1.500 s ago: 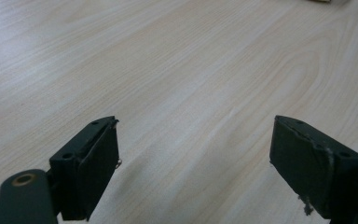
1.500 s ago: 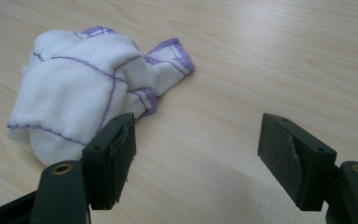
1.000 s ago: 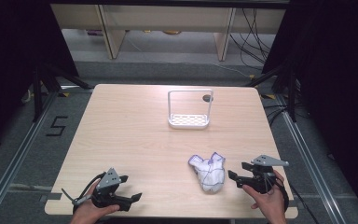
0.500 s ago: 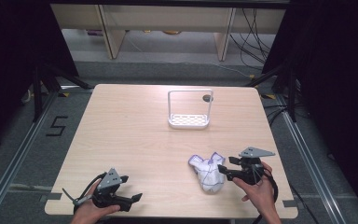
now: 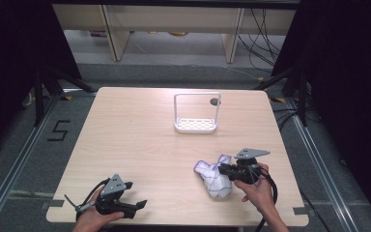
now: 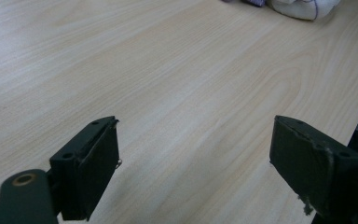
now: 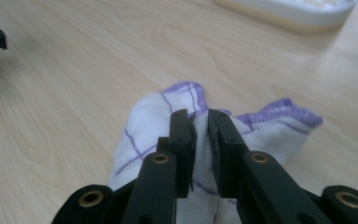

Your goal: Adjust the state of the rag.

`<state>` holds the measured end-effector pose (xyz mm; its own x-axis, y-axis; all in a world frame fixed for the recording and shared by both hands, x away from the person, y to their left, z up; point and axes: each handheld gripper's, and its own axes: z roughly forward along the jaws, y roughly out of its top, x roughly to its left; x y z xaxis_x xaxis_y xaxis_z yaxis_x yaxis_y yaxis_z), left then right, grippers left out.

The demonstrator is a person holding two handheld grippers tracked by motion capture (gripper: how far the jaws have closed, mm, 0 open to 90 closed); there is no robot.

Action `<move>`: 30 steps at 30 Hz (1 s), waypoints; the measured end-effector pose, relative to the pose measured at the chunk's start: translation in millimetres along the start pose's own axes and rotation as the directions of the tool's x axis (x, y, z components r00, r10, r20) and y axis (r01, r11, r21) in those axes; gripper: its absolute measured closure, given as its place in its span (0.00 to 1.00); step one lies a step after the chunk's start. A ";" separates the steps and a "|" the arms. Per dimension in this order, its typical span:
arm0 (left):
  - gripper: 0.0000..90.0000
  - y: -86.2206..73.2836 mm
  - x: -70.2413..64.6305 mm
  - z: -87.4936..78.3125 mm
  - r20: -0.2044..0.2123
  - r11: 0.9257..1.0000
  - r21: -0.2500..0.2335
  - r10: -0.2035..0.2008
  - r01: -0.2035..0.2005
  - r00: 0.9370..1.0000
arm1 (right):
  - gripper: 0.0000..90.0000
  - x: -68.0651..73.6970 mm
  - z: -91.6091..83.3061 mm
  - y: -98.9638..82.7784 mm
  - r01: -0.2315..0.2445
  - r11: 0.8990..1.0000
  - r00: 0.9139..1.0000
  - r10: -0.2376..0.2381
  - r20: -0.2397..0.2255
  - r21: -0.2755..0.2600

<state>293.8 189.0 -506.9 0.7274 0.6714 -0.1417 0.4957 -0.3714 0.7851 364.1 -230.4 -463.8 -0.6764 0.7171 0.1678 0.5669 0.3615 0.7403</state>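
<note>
While the left gripper (image 5: pixel 125 209) waits near the table's front edge with its jaws spread wide over bare wood, the right gripper (image 5: pixel 223 169) has slid in from the right to reach the crumpled white cloth with purple stitching (image 5: pixel 213 177). Its jaws have just been closing, and the right gripper view shows a fold of that cloth (image 7: pixel 200 140) pinched between the pads. So the grab looks made: the cloth sits bunched directly ahead of the jaws, still resting on the table (image 5: pixel 140 140). Well beyond the tips stands the white rack (image 5: pixel 196 124), a likely destination.
</note>
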 end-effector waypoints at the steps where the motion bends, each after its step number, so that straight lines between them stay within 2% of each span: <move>1: 0.17 -0.2 -1.0 0.9 0.000 1.000 -0.015 -0.015 0.015 1.000 | 0.91 2.7 -1.7 3.4 0.002 1.000 1.000 -0.002 -0.004 0.001; 2: 0.17 -0.2 -0.4 0.8 -0.001 1.000 -0.014 -0.012 0.012 1.000 | 0.91 4.8 -3.0 8.6 0.027 1.000 1.000 -0.027 -0.007 -0.008; 3: 0.17 0.0 0.1 0.8 -0.002 1.000 -0.017 -0.013 0.013 1.000 | 0.91 9.2 -4.9 14.3 0.027 0.999 1.000 -0.027 -0.005 -0.017; 4: 0.17 0.5 2.0 -0.4 -0.009 1.000 -0.001 0.001 -0.001 1.000 | 0.92 9.3 -5.8 21.2 0.070 0.997 0.998 -0.070 0.001 -0.038; 5: 0.17 0.4 1.4 0.4 -0.002 1.000 -0.018 -0.018 0.018 1.000 | 0.92 11.2 -6.7 28.5 0.090 0.995 0.996 -0.090 0.002 -0.051; 7: 0.17 0.2 3.2 -0.9 -0.005 1.000 -0.013 -0.009 0.009 1.000 | 0.92 17.6 -8.0 44.8 0.108 0.991 0.994 -0.108 0.000 -0.084; 8: 0.17 0.0 3.0 -0.9 -0.008 0.999 -0.025 -0.027 0.026 1.000 | 0.92 19.2 -7.8 50.3 0.125 0.987 0.992 -0.125 0.008 -0.097; 9: 0.17 0.0 4.7 -2.0 -0.015 1.000 -0.021 -0.015 0.015 1.000 | 0.92 22.0 -8.7 59.7 0.150 0.983 0.989 -0.149 0.014 -0.108; 11: 0.17 0.3 7.0 -2.2 -0.013 0.999 -0.032 -0.019 0.018 1.000 | 0.92 26.7 -8.5 73.9 0.201 0.972 0.980 -0.199 0.029 -0.121; 12: 0.17 -0.2 6.7 -2.3 -0.019 0.998 -0.039 -0.040 0.039 0.999 | 0.92 29.2 -8.4 78.4 0.203 0.971 0.979 -0.201 0.027 -0.129; 14: 0.17 -0.2 9.3 -3.6 -0.027 0.999 -0.038 -0.038 0.037 0.999 | 0.92 37.0 -5.2 88.7 0.242 0.958 0.970 -0.238 0.045 -0.152; 16: 0.17 -0.1 10.4 -4.2 -0.031 0.998 -0.041 -0.043 0.042 0.999 | 0.92 41.4 -2.7 92.4 0.255 0.956 0.967 -0.251 0.044 -0.147; 17: 0.17 0.2 13.2 -5.0 -0.037 0.998 -0.049 -0.040 0.039 0.998 | 0.92 52.8 7.3 95.6 0.307 0.942 0.952 -0.304 0.042 -0.133; 19: 0.17 -0.2 15.7 -6.6 -0.046 0.998 -0.049 -0.050 0.047 0.998 | 0.92 67.5 22.3 93.1 0.363 0.927 0.932 -0.363 0.014 -0.096; 21: 0.17 0.2 18.2 -8.7 -0.065 0.998 -0.042 -0.057 0.054 0.996 | 0.92 82.3 39.3 85.5 0.402 0.914 0.915 -0.404 -0.024 -0.052; 22: 0.17 0.2 18.2 -8.7 -0.065 0.998 -0.042 -0.057 0.054 0.996 | 0.92 82.3 39.3 85.5 0.402 0.914 0.915 -0.404 -0.024 -0.052; 23: 0.17 -0.6 21.1 -9.7 -0.079 0.998 -0.036 -0.059 0.057 0.995 | 0.91 99.2 57.3 74.2 0.448 0.894 0.892 -0.446 -0.077 0.001; 24: 0.17 -0.6 21.1 -9.7 -0.079 0.998 -0.036 -0.059 0.057 0.995 | 0.91 99.2 57.3 74.2 0.448 0.894 0.892 -0.446 -0.077 0.001; 25: 0.17 -0.9 22.2 -10.6 -0.093 0.997 -0.033 -0.066 0.064 0.993 | 0.91 112.1 67.4 65.7 0.469 0.882 0.878 -0.462 -0.127 0.034; 26: 0.17 -0.8 24.4 -12.3 -0.101 0.999 -0.016 -0.047 0.045 0.994 | 0.91 116.3 70.5 63.1 0.478 0.878 0.873 -0.470 -0.132 0.033; 27: 0.17 -0.8 24.6 -11.8 -0.102 0.998 -0.031 -0.060 0.057 0.993 | 0.91 122.3 73.0 60.0 0.482 0.875 0.869 -0.471 -0.151 0.045; 28: 0.18 -0.6 26.6 -14.0 -0.108 0.999 -0.004 -0.044 0.044 0.993 | 0.91 125.9 76.4 58.0 0.507 0.861 0.853 -0.494 -0.168 0.041; 29: 0.18 -1.2 26.1 -12.6 -0.110 0.997 -0.027 -0.068 0.065 0.992 | 0.91 129.8 78.9 55.2 0.513 0.857 0.848 -0.497 -0.182 0.047; 30: 0.18 -1.2 28.1 -14.5 -0.118 0.999 -0.001 -0.050 0.050 0.992 | 0.91 133.5 80.9 51.7 0.505 0.861 0.852 -0.487 -0.193 0.057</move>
<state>306.7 217.6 -503.0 0.6409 0.7598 -0.1089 0.5311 -0.3365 0.7776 341.2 -67.8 -455.8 -0.9428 0.3204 -0.0920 0.1734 0.7072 0.6854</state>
